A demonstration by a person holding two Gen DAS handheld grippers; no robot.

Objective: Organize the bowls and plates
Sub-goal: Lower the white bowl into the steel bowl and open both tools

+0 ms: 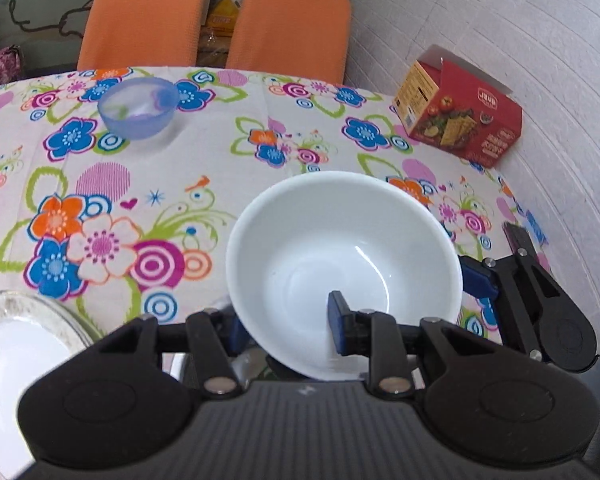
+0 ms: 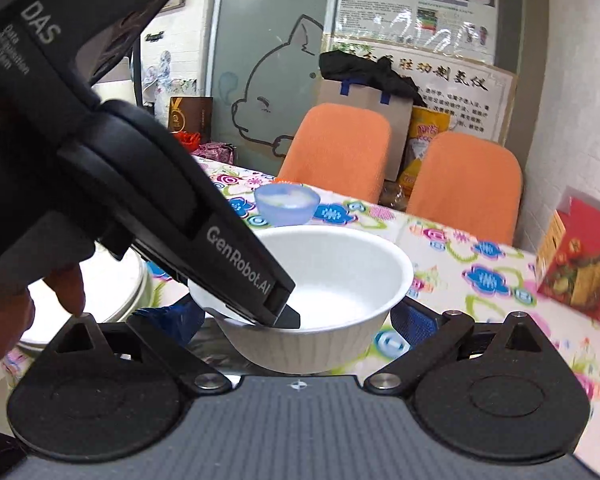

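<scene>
A white bowl fills the middle of the left wrist view, tilted toward the camera. My left gripper is shut on its near rim, with one blue pad inside the bowl and the other finger outside the wall. In the right wrist view the same white bowl lies between the spread fingers of my right gripper, which is open. The left gripper's body reaches over the bowl's left rim. A translucent blue bowl stands farther back on the table.
A glass-rimmed plate holding a white dish lies at the near left. A red food box stands at the right by the white wall. Two orange chairs stand behind the flowered tablecloth. A person's hand grips the left tool.
</scene>
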